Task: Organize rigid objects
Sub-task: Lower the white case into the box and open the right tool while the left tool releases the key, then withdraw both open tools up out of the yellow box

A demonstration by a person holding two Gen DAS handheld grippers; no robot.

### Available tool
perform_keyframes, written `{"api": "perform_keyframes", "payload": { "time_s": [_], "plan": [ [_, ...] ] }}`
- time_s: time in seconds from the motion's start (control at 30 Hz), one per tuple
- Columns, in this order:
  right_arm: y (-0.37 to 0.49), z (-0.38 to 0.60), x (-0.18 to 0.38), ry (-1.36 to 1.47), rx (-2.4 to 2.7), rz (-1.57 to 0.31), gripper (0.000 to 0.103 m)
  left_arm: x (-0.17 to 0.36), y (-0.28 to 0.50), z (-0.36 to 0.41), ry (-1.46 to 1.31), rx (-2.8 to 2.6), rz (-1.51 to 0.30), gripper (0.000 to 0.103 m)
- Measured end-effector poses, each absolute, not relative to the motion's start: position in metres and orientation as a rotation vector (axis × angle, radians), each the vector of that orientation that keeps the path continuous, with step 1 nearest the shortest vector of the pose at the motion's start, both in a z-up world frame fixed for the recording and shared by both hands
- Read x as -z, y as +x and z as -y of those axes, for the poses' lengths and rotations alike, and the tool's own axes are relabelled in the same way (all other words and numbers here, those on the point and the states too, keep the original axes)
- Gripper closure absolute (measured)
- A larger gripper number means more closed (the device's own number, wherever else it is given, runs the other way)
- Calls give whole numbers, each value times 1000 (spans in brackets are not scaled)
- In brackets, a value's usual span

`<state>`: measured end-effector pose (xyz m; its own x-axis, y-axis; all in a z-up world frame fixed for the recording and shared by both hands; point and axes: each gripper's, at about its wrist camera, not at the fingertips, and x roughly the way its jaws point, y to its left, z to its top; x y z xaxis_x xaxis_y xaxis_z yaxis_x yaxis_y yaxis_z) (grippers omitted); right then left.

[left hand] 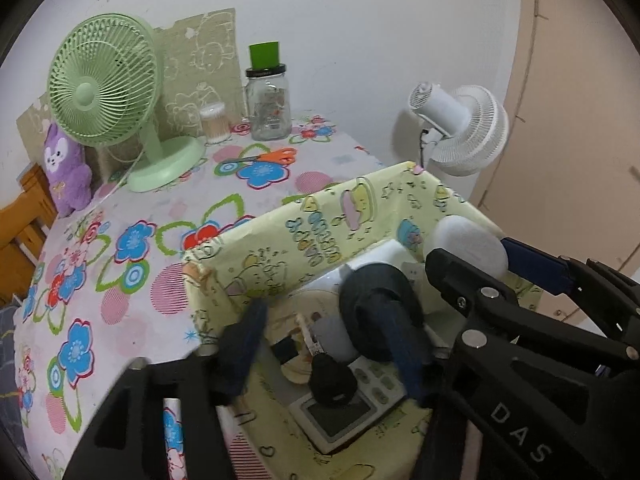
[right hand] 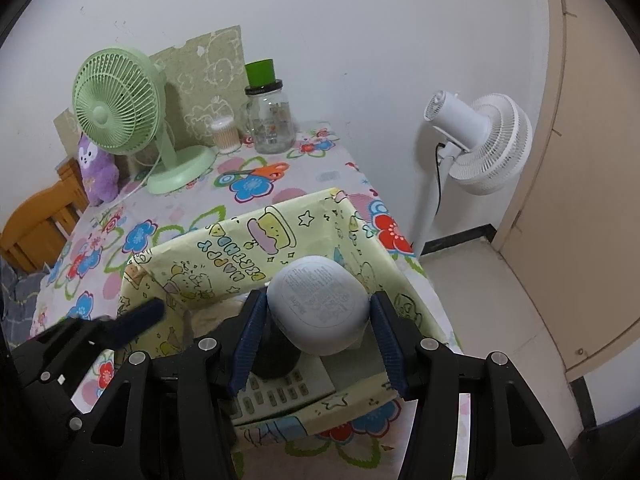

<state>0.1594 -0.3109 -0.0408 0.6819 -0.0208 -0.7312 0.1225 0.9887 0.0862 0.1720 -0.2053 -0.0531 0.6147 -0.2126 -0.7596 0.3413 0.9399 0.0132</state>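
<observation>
Yellow paper-lined box [right hand: 224,256] lies under both my grippers: right gripper [right hand: 318,338] clamps a white round container [right hand: 318,306] (base facing camera); left gripper [left hand: 332,344] gapes wide, empty.

The tabletop [left hand: 120,216] is covered by a smooth flowered cloth. The box [right hand: 224,256] is wrapped in thin, creased printed paper with a slight sheen. The round white container [right hand: 318,308] looks like matt plastic, with fine print on its base. Both fans, the green fan [left hand: 104,92] and the white fan [right hand: 480,144], are made of smooth plastic. The jar [left hand: 269,110] is of clear, glossy glass under a black lid. The purple toy [left hand: 66,168] is of fluffy plush. The chair [right hand: 44,220] is of varnished wood. The right gripper [right hand: 320,340] is built of matt black plastic with ribbed blue pads [right hand: 249,344] and bright metal pins.
</observation>
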Motion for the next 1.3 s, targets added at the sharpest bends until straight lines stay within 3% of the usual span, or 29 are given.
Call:
{"api": "perform_keyframes", "payload": {
  "time_s": [0.33, 0.47, 0.83, 1.03, 1.3],
  "plan": [
    [176, 296, 48, 129, 15, -838, 46, 45, 164, 199, 212, 295, -818, 27],
    [182, 291, 50, 135, -4, -843, 46, 44, 169, 189, 205, 218, -822, 13],
    [187, 274, 55, 137, -56, -882, 45, 50, 172, 173, 187, 179, -863, 12],
    [174, 264, 50, 133, -63, -869, 23, 48, 161, 157, 167, 157, -854, 7],
    [149, 242, 40, 115, -52, -830, 19, 42, 144, 129, 135, 148, -832, 3]
  ]
}}
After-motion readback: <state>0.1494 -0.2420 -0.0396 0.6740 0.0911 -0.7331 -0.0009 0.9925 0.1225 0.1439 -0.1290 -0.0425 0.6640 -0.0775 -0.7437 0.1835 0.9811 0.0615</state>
